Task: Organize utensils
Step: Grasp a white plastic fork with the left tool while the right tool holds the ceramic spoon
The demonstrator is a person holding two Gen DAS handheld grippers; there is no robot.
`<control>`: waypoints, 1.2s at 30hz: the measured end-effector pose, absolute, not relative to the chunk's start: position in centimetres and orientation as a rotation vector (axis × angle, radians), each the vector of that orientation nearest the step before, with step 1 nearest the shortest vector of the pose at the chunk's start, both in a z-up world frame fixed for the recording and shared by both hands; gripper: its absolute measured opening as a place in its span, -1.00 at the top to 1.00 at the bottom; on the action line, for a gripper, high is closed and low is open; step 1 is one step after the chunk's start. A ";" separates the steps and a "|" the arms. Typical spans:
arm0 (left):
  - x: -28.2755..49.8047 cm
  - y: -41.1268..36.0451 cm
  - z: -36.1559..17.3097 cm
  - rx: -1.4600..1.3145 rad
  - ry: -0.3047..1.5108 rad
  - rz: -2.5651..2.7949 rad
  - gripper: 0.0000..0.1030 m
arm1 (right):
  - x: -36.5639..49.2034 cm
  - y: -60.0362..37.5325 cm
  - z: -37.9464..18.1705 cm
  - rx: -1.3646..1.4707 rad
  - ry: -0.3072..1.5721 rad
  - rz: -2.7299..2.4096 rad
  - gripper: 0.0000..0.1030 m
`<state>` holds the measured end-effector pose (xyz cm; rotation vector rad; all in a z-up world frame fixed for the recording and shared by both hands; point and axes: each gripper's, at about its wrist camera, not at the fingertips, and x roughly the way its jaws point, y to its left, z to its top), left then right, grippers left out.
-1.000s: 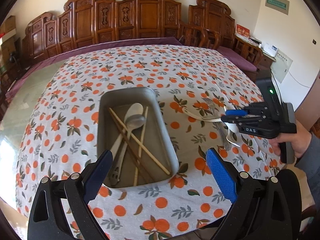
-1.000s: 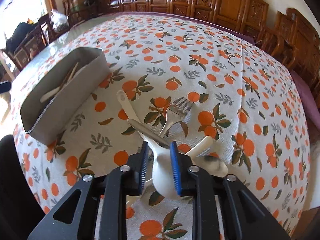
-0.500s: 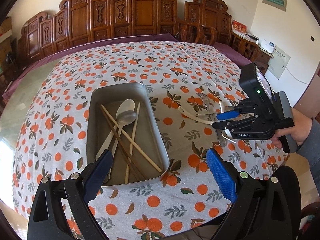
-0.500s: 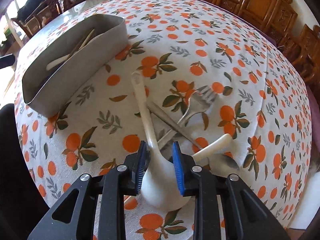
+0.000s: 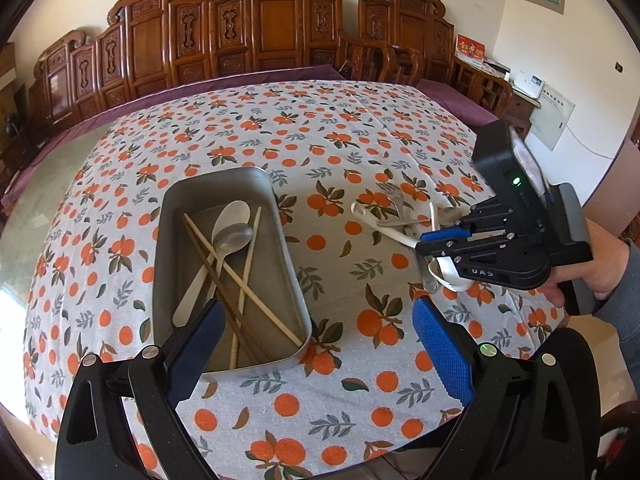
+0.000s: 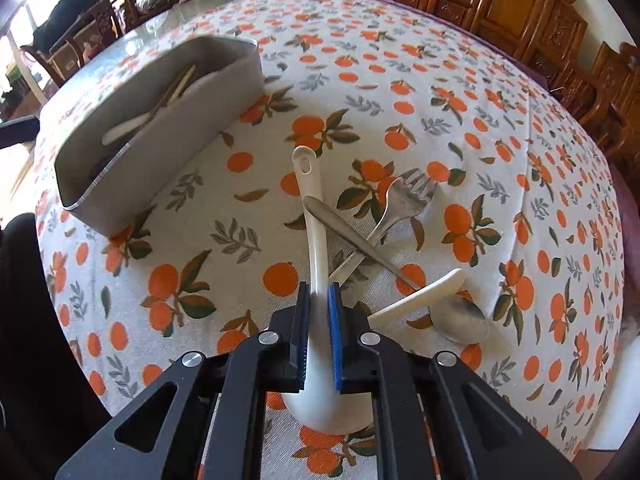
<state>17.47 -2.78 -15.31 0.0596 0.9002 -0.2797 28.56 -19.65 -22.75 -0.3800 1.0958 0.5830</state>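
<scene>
Right gripper (image 6: 319,300): fingers clamped on white ladle spoon (image 6: 310,200), handle pointing to 12 o'clock. Fork (image 6: 404,200) and metal spoon (image 6: 460,314) lie at 1 o'clock on counter (image 6: 400,80). Tray (image 5: 168,240) holds chopsticks (image 5: 240,276). Left gripper (image 5: 320,340): fingers spread wide, holding nothing.

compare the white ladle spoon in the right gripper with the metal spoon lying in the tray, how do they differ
The white ladle spoon is white, apparently ceramic or plastic; the metal spoon is grey steel. The white ladle spoon is clamped near its bowl by the right gripper; the metal spoon lies loose in the metal tray among chopsticks. The ladle's handle has a hole at its tip; none shows on the metal spoon. Both are spoons.
</scene>
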 end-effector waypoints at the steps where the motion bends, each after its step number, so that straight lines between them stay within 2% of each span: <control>1: 17.5 -3.0 -15.3 0.064 0.900 -0.281 -0.76 | 28.2 -19.9 -22.1 -0.359 1.076 0.590 0.80; 9: 18.1 -5.1 -15.5 0.076 0.904 -0.301 -0.76 | 27.0 -23.6 -18.1 -0.194 0.984 0.610 0.80; 16: 19.0 -7.7 -16.2 0.105 0.920 -0.324 -0.76 | 26.5 -27.5 -15.4 -0.157 0.910 0.551 0.80; 27: 21.5 -12.0 -17.5 0.133 0.948 -0.367 -0.74 | 25.9 -34.9 -18.9 -0.111 0.951 0.369 0.80; 30: 22.2 -13.9 -18.3 0.161 0.963 -0.391 -0.55 | 25.8 -35.7 -19.9 -0.095 0.962 0.352 0.80; 36: 23.7 -17.4 -20.2 0.200 1.014 -0.443 0.03 | 26.0 -36.7 -20.3 -0.072 0.972 0.334 0.79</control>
